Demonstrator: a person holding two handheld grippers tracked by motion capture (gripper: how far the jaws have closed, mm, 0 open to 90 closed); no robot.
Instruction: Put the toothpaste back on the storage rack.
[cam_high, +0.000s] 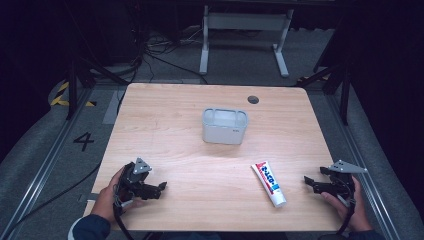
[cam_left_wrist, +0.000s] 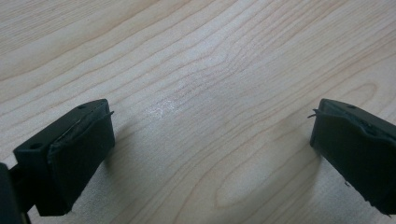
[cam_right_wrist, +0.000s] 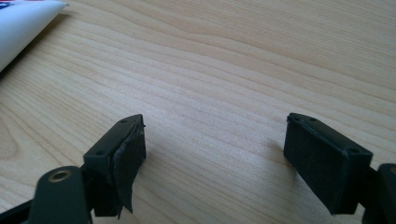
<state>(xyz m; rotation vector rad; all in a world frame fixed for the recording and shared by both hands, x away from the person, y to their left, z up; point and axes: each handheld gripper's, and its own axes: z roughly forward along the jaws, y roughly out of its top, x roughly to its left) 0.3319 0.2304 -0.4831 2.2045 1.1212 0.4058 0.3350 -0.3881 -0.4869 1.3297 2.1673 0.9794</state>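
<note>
While the wooden table lay lit under the high camera, the person's left hand held the left gripper near the front left corner of the top, its jaws pointing toward the middle of the table. Seen from the left gripper view, the left gripper had its 2 black jaws spread wide apart, with bare wood grain between them and nothing held. A black cable trailed from it off the front edge.

Farther right, near the middle of the table and toward the back, stood a pale grey box with rounded corners, open at the top, upright and well apart from both grippers. Behind it, close to the far edge, sat a small dark round hole cover.

Right of centre and nearer the front lay a white toothpaste tube with red and blue print, flat on the wood at a slant, its cap end toward the front edge.

At the front right edge, the right hand held the right gripper, aimed left toward the tube but not touching it. From the right gripper view, the right gripper also had its jaws wide apart and empty, low over the wood, and a corner of the toothpaste tube showed at the upper left.
</note>
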